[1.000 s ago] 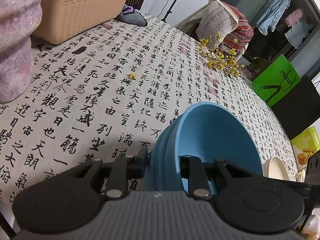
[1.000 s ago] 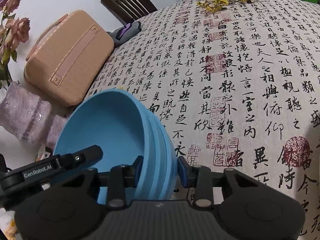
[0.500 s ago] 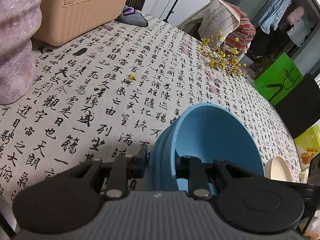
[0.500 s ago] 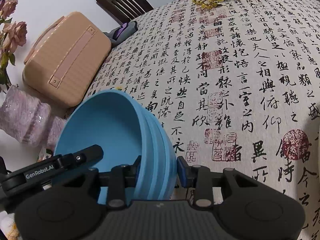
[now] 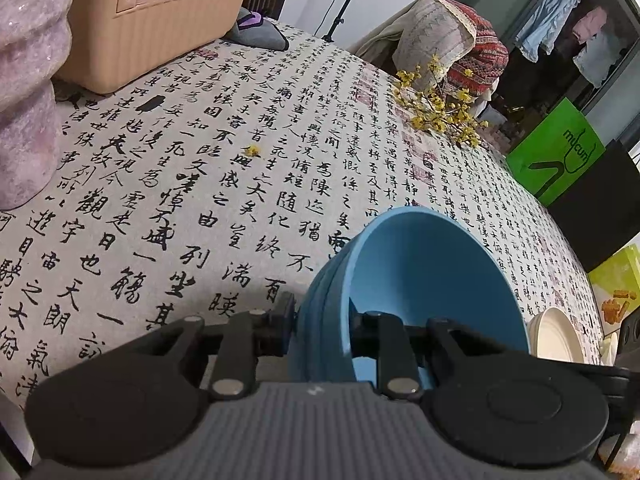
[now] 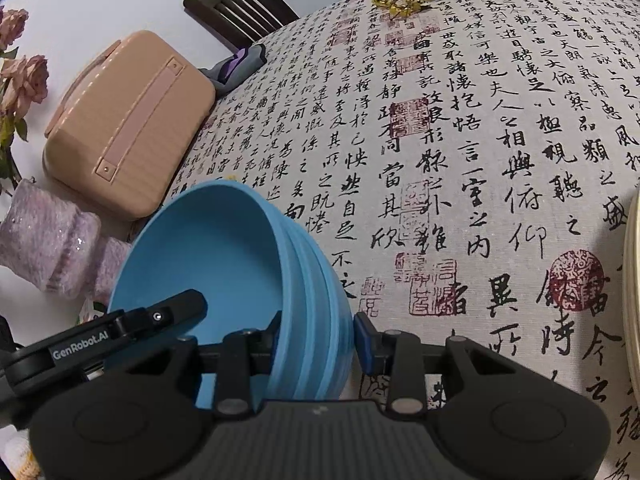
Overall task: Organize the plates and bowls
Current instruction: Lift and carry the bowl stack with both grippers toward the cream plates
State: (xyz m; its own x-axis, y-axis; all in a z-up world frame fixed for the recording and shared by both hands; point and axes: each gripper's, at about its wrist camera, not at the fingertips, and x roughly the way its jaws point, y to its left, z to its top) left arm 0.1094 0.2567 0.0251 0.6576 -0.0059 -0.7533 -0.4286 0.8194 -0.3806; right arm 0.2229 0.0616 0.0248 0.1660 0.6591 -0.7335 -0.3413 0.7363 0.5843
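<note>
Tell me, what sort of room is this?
Likely a lived-in home dining area: a table under a calligraphy-print tablecloth, a wooden chair, and laundry hanging beyond the table.

Lived-in home, likely a dining corner. Round table (image 5: pixel 224 168) draped in beige cloth printed with black calligraphy and red seals. Dark wooden chair (image 6: pixel 240 8) pushed against a white wall. Peach-coloured case (image 6: pixel 128 120) and a sparkly lilac vase (image 6: pixel 44 240) with dusty pink roses (image 6: pixel 24 76) on the tabletop, plus a spray of yellow blossoms (image 5: pixel 436 108). Clothes (image 5: pixel 560 28) hanging behind a dark glass door, patterned blankets (image 5: pixel 456 36) heaped nearby, a green shopping bag (image 5: pixel 560 156).
</note>
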